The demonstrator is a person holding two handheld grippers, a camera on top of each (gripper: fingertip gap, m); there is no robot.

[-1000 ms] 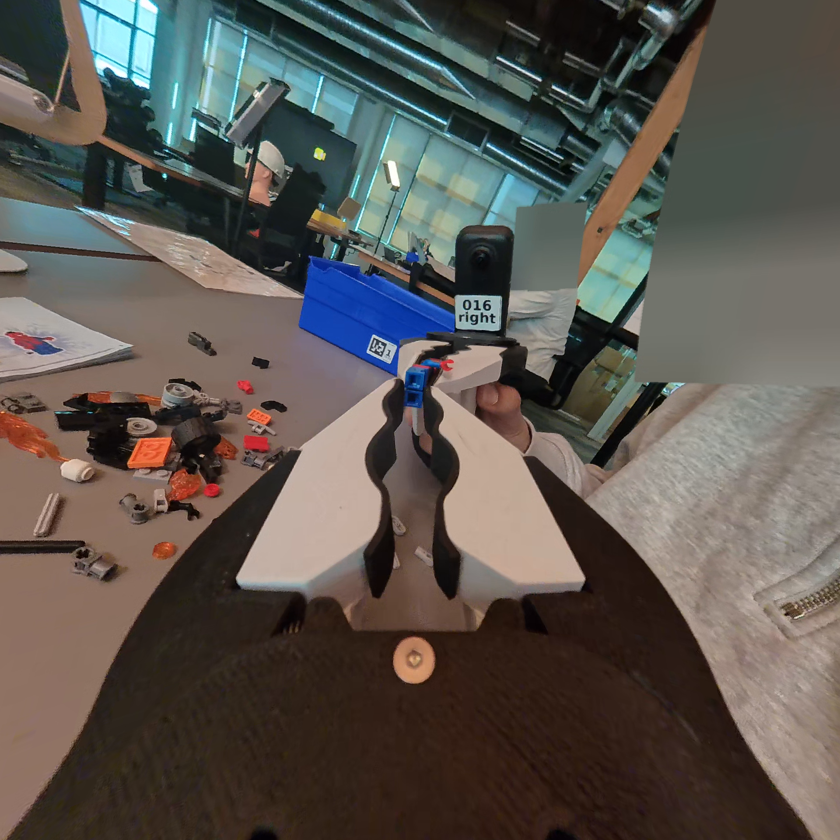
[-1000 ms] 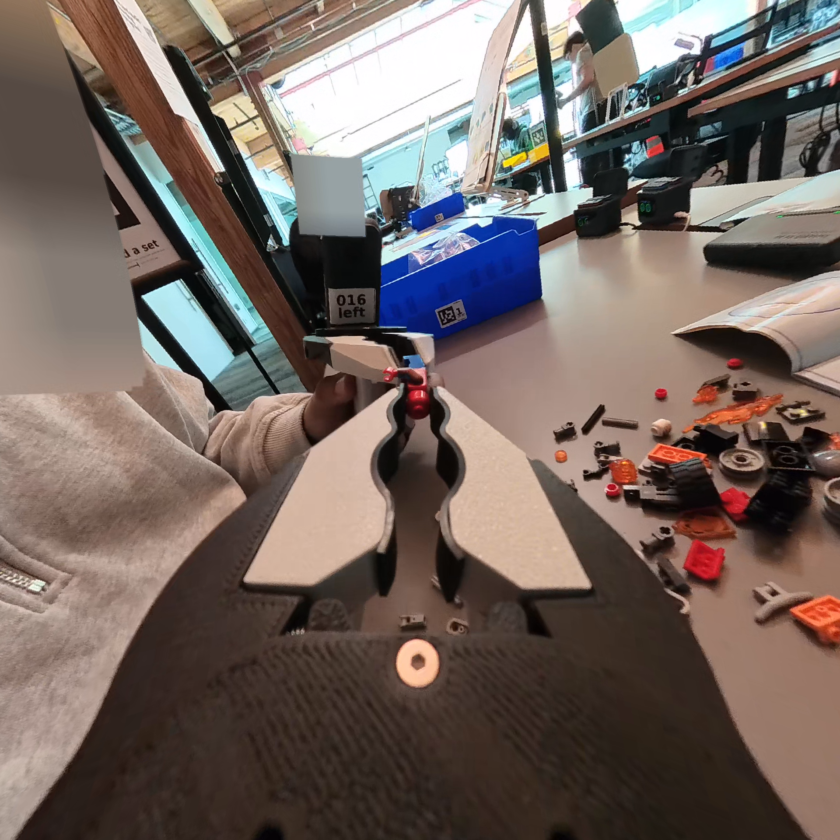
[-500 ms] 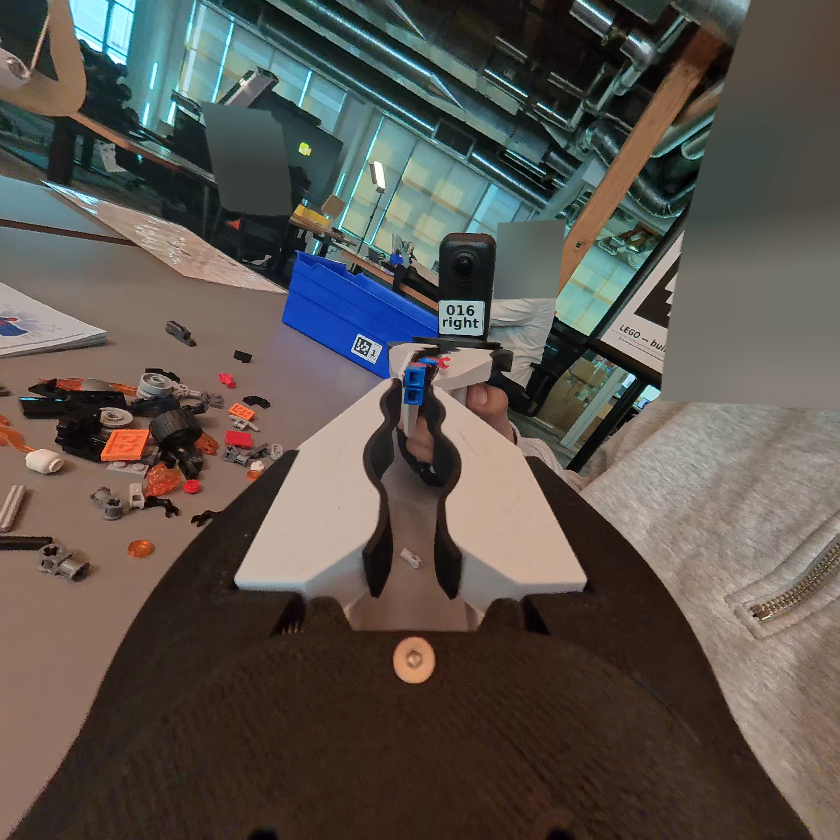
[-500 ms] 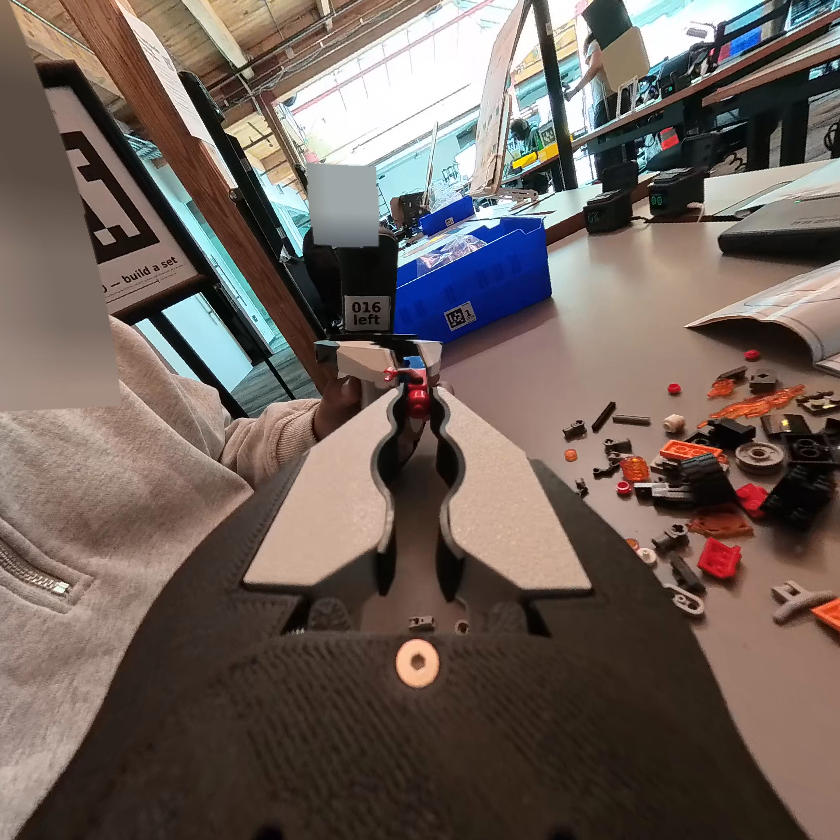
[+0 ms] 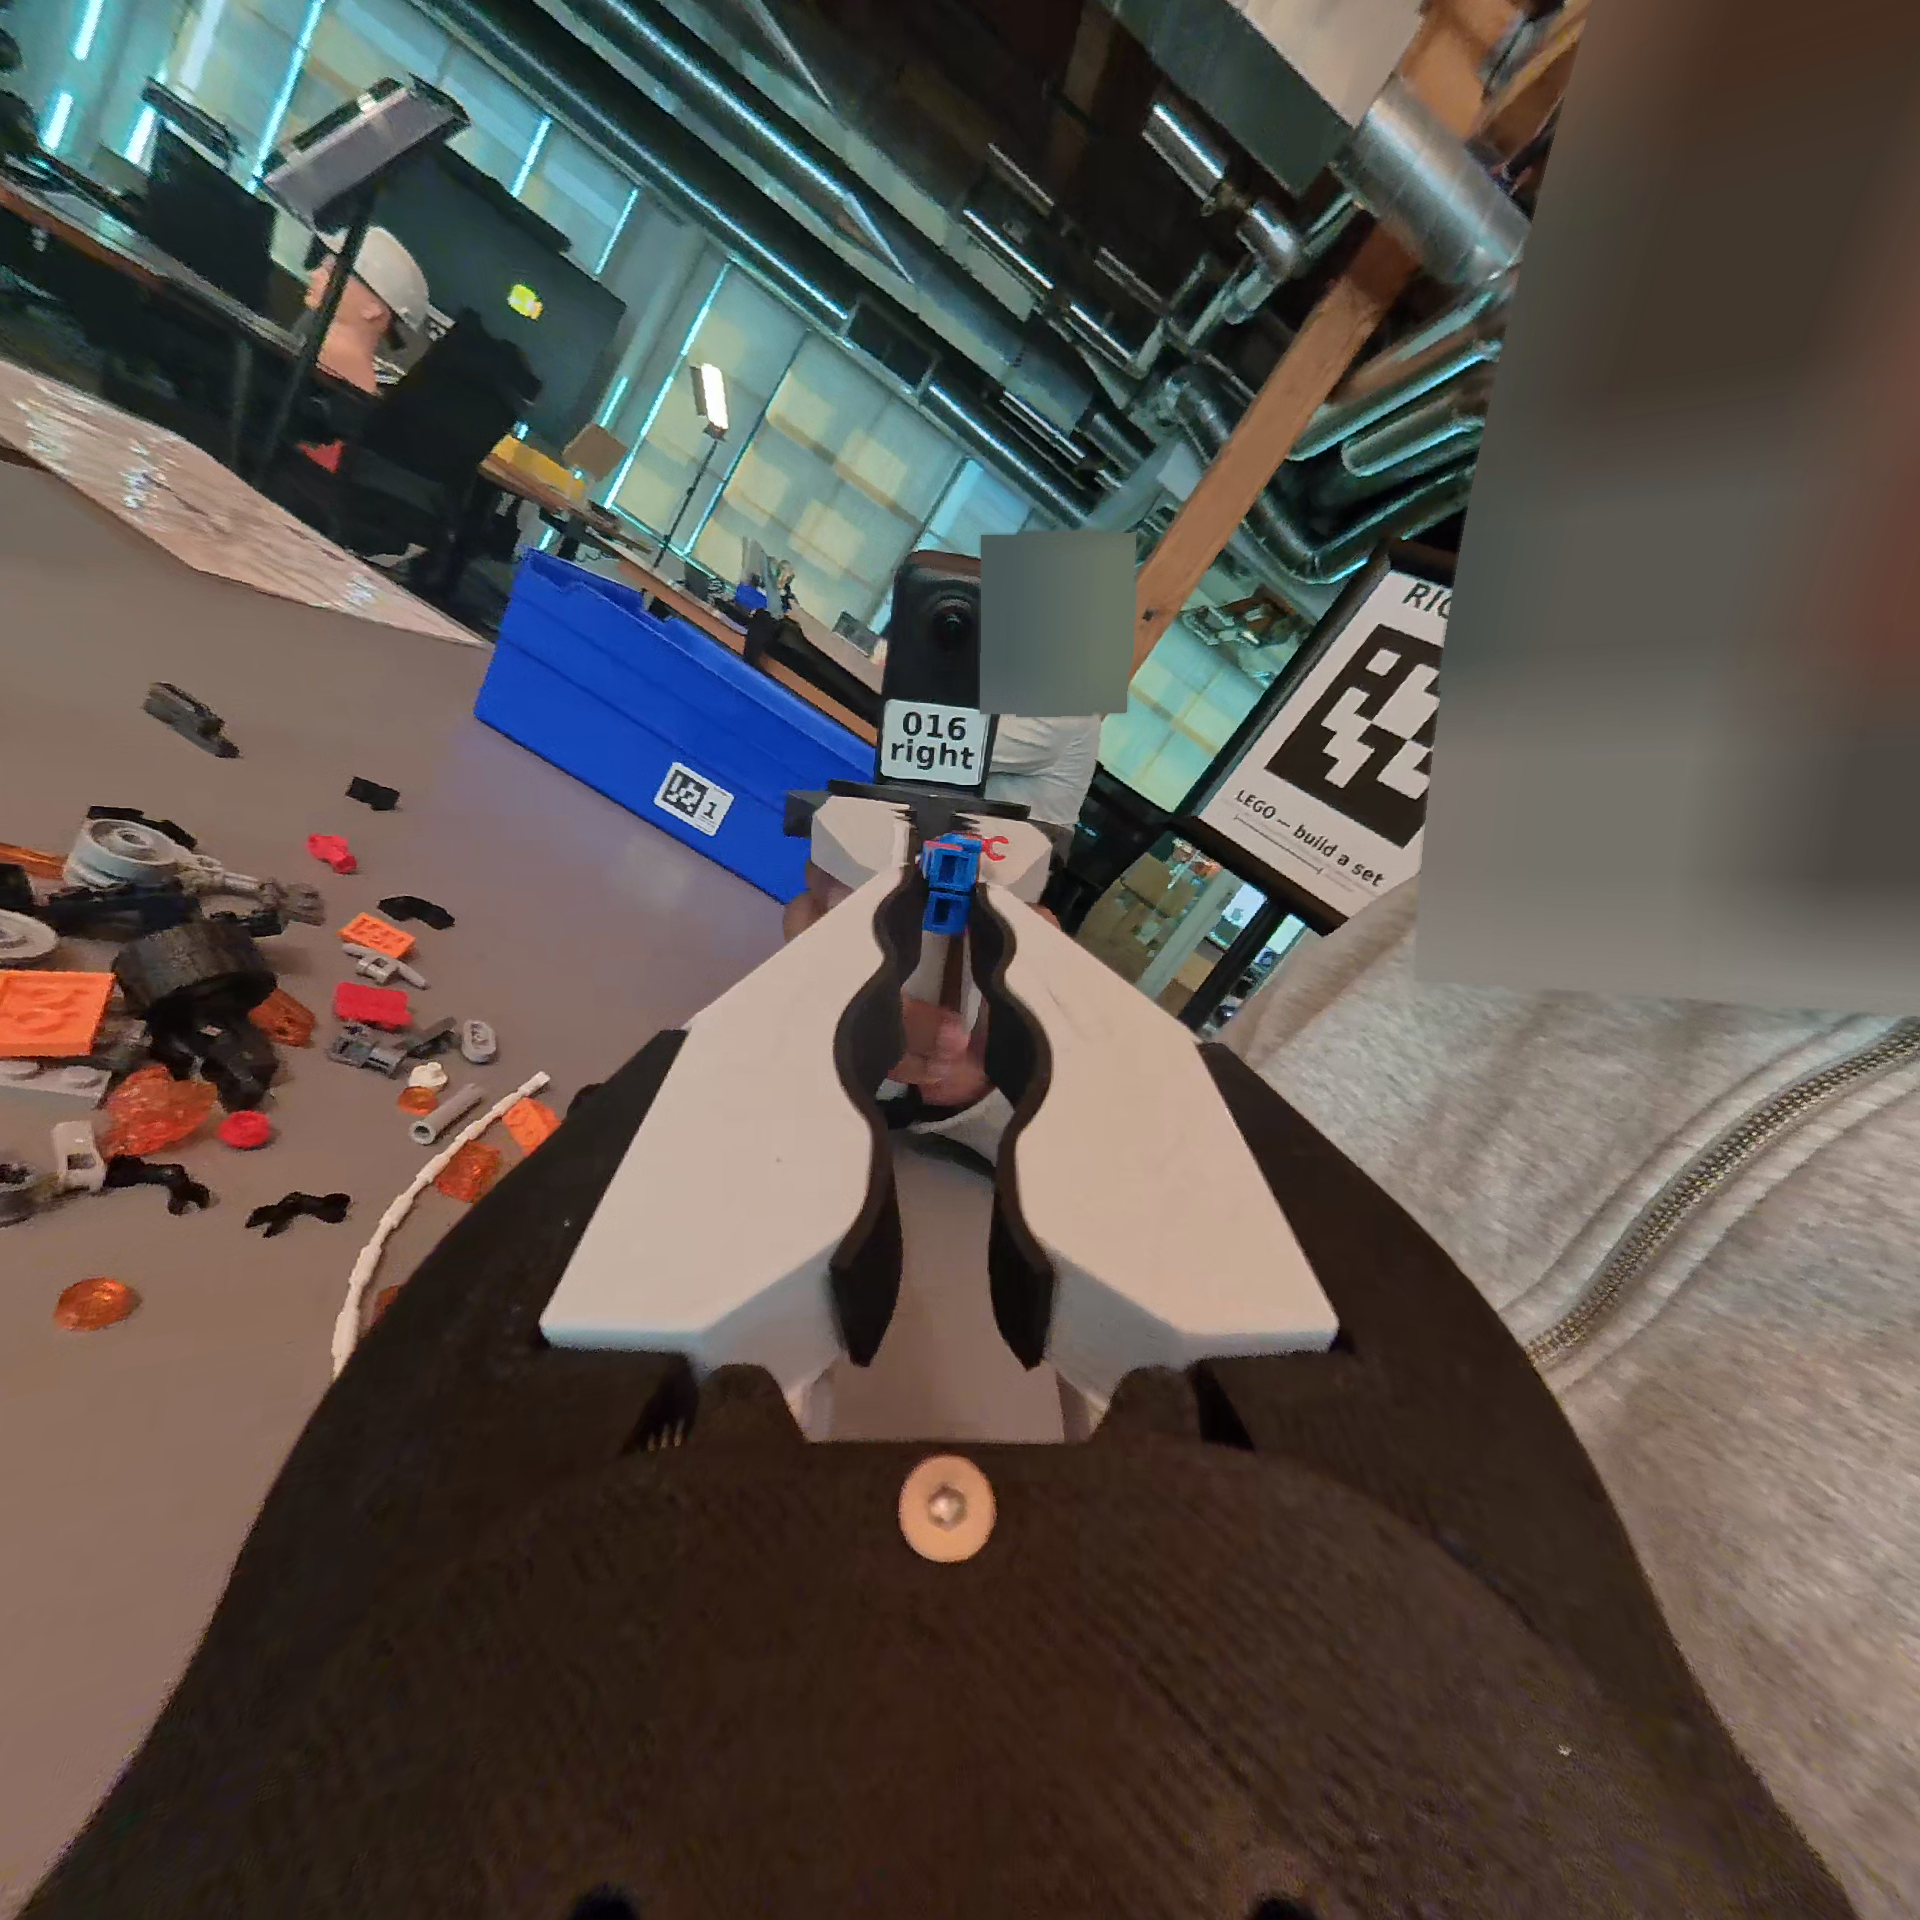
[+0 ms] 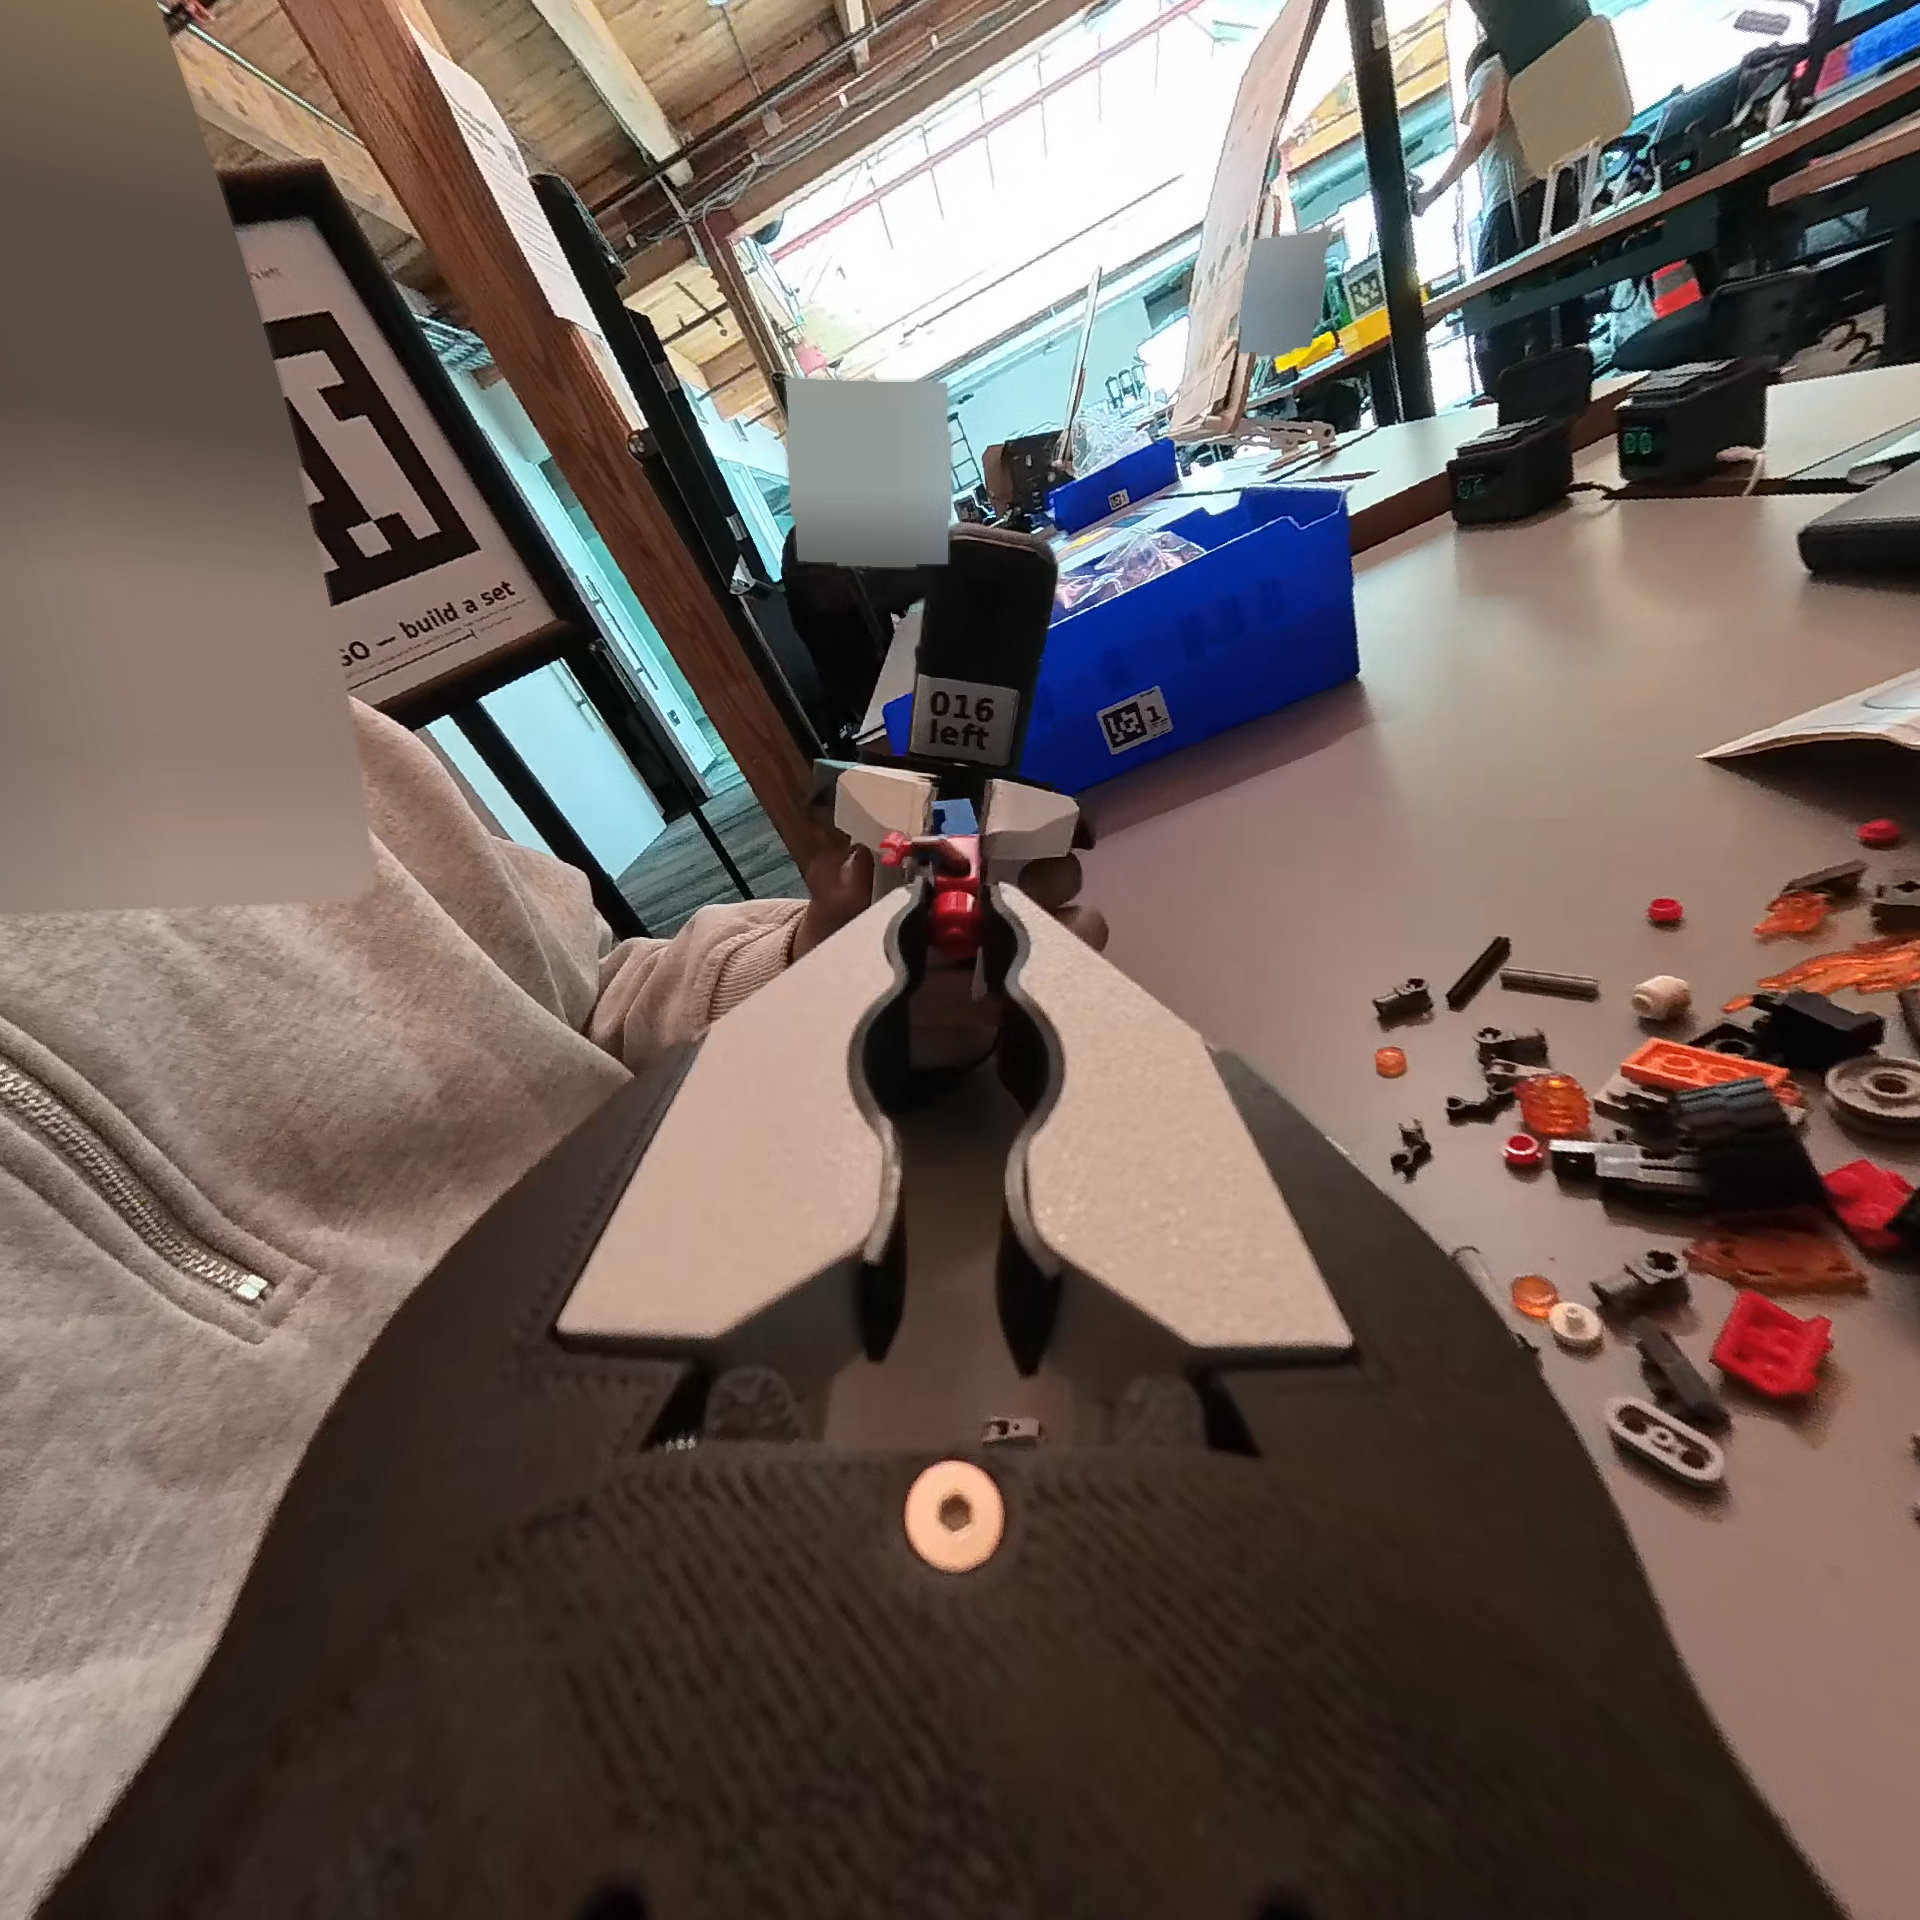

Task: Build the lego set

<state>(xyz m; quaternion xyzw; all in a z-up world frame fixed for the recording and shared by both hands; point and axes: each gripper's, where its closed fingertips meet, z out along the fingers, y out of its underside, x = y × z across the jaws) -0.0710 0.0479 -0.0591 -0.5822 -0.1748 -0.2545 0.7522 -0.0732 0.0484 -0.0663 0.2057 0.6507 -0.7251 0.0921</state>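
My left gripper [image 5: 945,888] is shut on a small blue lego piece [image 5: 943,914] at its tips. My right gripper [image 6: 951,902] is shut on a small red lego piece [image 6: 951,923]. The two grippers face each other tip to tip above the table's near edge, with the blue and red pieces touching. The right gripper [image 5: 940,847] shows just beyond the blue piece in the left wrist view. The left gripper [image 6: 956,821] shows beyond the red piece in the right wrist view. How the pieces join is hidden between the fingers.
Loose black, orange, red and grey lego pieces [image 5: 208,987] [image 6: 1714,1122] lie scattered on the grey table [image 6: 1351,883]. A blue bin [image 5: 644,717] [image 6: 1195,644] stands behind. A white flexible rod [image 5: 416,1195] and a booklet [image 6: 1829,727] lie nearby. The person's grey sleeve is close. The tips of both grippers are at nearly the same place.
Both grippers have swung a little toward the person and tilted up, staying tip to tip. Each still holds its piece, blue against red.
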